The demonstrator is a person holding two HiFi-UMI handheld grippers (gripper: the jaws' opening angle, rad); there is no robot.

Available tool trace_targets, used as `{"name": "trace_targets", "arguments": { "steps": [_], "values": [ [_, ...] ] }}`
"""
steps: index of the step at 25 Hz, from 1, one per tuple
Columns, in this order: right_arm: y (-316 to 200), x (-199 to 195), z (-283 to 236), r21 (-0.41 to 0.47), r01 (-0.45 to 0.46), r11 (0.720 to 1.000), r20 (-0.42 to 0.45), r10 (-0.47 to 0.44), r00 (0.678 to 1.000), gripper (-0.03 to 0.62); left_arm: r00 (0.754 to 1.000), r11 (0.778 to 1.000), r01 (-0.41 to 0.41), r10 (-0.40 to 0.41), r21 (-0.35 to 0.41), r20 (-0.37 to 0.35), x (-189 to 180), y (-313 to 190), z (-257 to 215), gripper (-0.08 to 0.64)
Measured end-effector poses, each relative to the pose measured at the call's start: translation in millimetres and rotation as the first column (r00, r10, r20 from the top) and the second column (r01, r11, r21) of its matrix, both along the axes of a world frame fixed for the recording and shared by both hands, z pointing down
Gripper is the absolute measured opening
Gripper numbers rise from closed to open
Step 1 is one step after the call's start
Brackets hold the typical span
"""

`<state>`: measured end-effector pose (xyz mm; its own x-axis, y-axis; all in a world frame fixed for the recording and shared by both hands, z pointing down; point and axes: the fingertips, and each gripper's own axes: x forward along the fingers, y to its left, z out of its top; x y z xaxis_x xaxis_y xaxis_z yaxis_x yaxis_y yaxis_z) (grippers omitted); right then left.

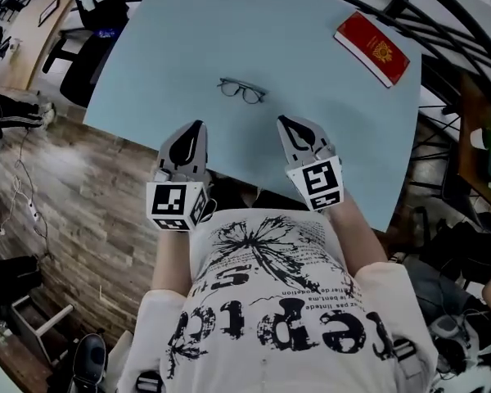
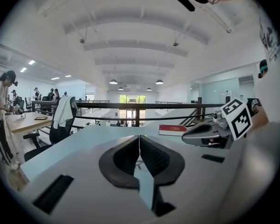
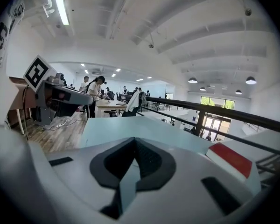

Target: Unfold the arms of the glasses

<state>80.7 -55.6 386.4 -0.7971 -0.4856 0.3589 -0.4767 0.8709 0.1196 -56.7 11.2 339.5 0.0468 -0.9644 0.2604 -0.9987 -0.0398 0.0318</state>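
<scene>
A pair of dark-framed glasses (image 1: pixel 242 90) lies folded on the pale blue table (image 1: pixel 164 64), a little past both grippers. My left gripper (image 1: pixel 198 124) hovers at the table's near edge, below and left of the glasses, jaws shut and empty. The right gripper (image 1: pixel 281 120) hangs beside it, below and right of the glasses, also shut with nothing held. In the left gripper view the glasses (image 2: pixel 141 165) peek out just below the closed jaw tips (image 2: pixel 139 137), and the right gripper (image 2: pixel 210 133) shows at the right. The right gripper view's jaws (image 3: pixel 134 140) meet over bare table.
A red booklet (image 1: pixel 372 47) lies at the table's far right corner (image 3: pixel 231 160). A black railing runs behind the table. Wooden floor, cables and chairs lie to the left, and people stand at desks in the distance.
</scene>
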Motion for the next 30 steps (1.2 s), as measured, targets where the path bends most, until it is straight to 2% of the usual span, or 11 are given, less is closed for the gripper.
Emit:
{"name": "trace_targets", "arguments": {
  "steps": [5,11,13,17,21,24,27,30],
  "values": [
    [-27.7,-12.9,16.8,-0.013,-0.017,1.000,-0.048,0.017,0.999,0.011,0.999,0.999,-0.048,0.047,-0.016,-0.007,-19.1,-38.1,13.7,0.020],
    [-58.4,-45.2,38.1,-0.072,-0.124,0.990,-0.093,0.117,0.989,0.011,0.983,0.983,-0.179,0.178,-0.048,-0.040,-51.0,-87.9,33.4,0.020],
    [-64.3,-59.1,49.5,-0.098,-0.144,0.985,-0.126,0.132,0.983,0.011,0.971,0.969,-0.236,0.232,-0.073,-0.054,-60.0,-102.9,42.2,0.020],
    [-73.4,-89.4,72.6,-0.120,-0.146,0.982,-0.229,0.115,0.967,0.014,0.933,0.924,-0.358,0.351,-0.133,-0.075,-68.7,-125.3,63.9,0.020],
    [-84.8,-111.9,90.7,-0.122,-0.154,0.980,-0.339,0.105,0.935,0.014,0.899,0.881,-0.439,0.429,-0.175,-0.095,-76.1,-137.2,84.8,0.020],
    [-93.4,-118.6,111.4,-0.174,-0.157,0.972,-0.404,0.075,0.912,0.018,0.888,0.866,-0.459,0.444,-0.199,-0.119,-86.6,-147.5,98.3,0.020],
    [-101.3,-116.4,133.2,-0.203,-0.146,0.968,-0.499,0.026,0.866,0.079,0.880,0.852,-0.474,0.455,-0.221,-0.137,-95.8,-156.6,107.2,0.020],
    [-103.9,-113.9,151.5,-0.223,-0.107,0.969,-0.581,-0.044,0.813,0.089,0.871,0.836,-0.491,0.468,-0.246,-0.147,-101.0,-159.5,116.4,0.020]
  ]
}}
